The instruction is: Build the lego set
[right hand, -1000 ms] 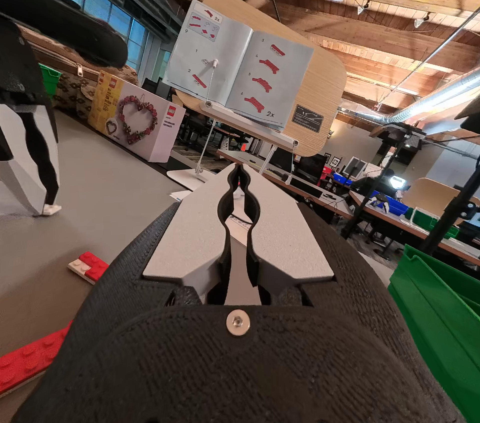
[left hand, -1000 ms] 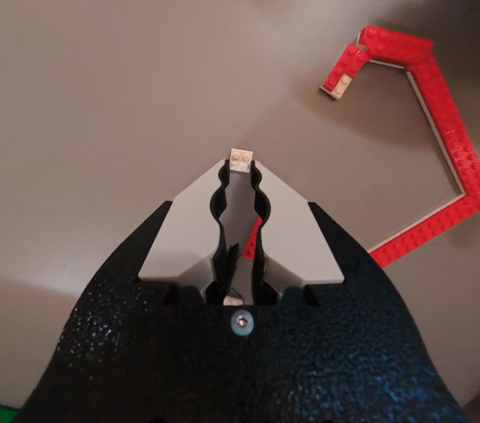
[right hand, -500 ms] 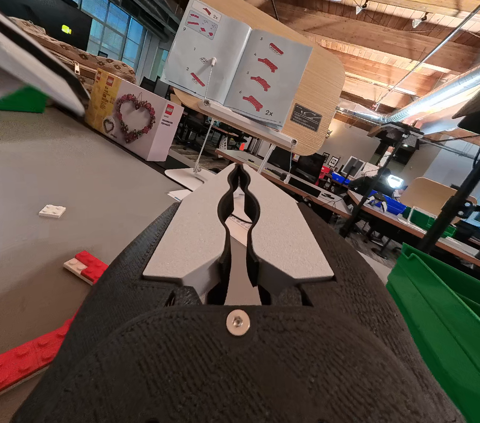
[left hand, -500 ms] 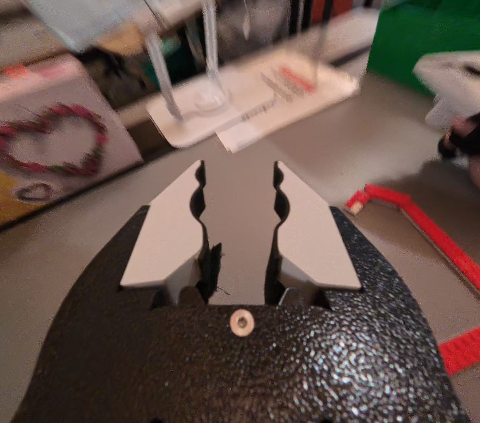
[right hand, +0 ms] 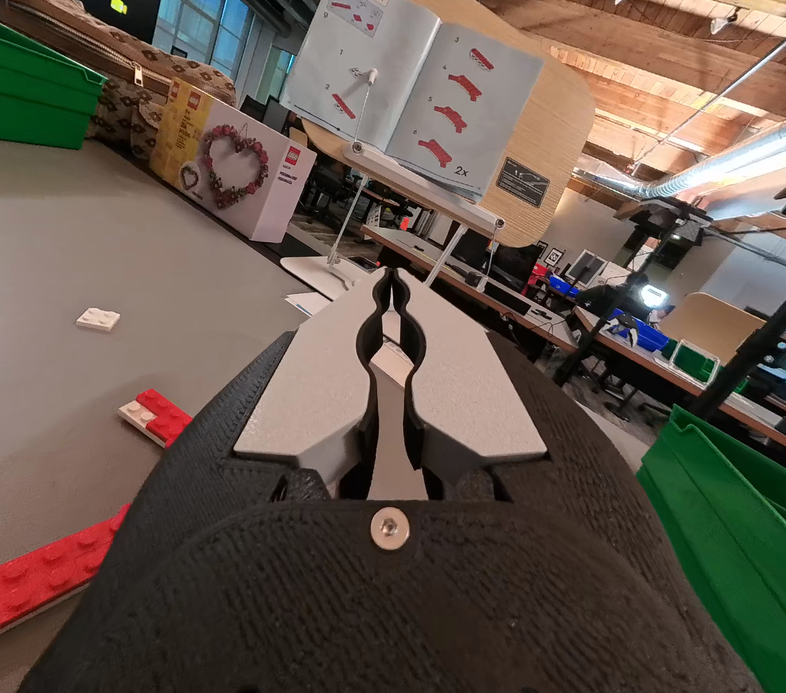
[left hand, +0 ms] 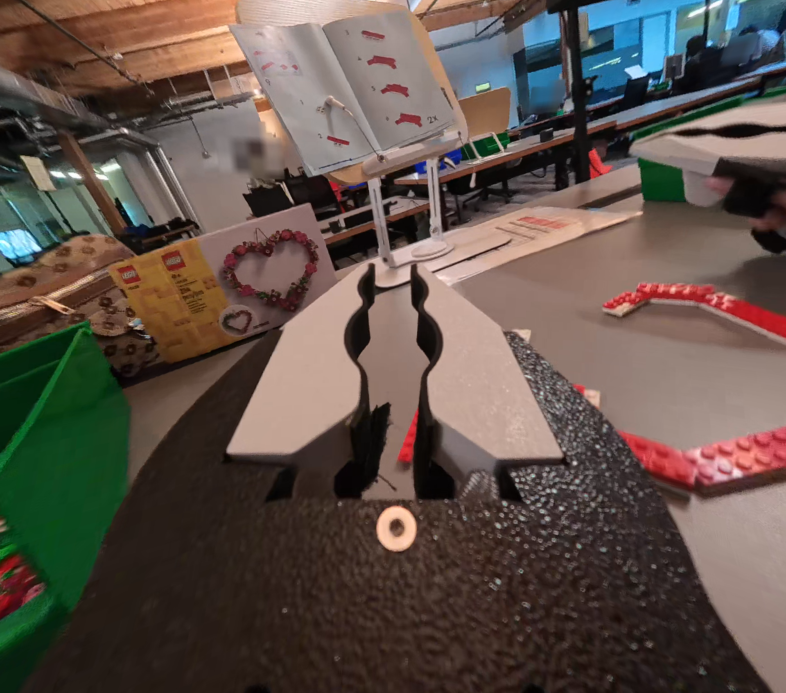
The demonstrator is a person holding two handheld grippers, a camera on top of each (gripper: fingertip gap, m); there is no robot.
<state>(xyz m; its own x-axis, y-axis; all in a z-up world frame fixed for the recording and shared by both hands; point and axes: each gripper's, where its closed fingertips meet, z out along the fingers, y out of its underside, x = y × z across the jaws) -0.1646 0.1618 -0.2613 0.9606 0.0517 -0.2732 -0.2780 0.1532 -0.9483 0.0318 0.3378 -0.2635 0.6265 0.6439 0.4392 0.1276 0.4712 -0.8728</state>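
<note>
The red Lego frame (left hand: 680,302) with white underplates lies flat on the grey table, to the right of my left gripper (left hand: 392,272). That gripper is raised, empty, and open by a narrow gap. A loose white 2x2 plate (right hand: 98,318) lies on the table left of my right gripper (right hand: 390,274), which is shut on nothing. The frame's red-and-white end (right hand: 157,419) and a red strip (right hand: 51,574) lie at that gripper's lower left. The right gripper also shows in the left wrist view (left hand: 723,145), at the right edge.
An open instruction booklet (left hand: 353,89) rests on a stand at the table's back. The set's box (left hand: 221,289) stands left of it. Green bins sit at the left (left hand: 55,438) and right (right hand: 723,523). A patterned bag (right hand: 140,68) lies behind the box. The tips of one gripper are about 25 cm away from the tips of the other.
My left gripper let go of the white plate on the table, opened wide, rose and tilted up toward the booklet, then narrowed its jaws. The right gripper stayed shut and barely moved.
</note>
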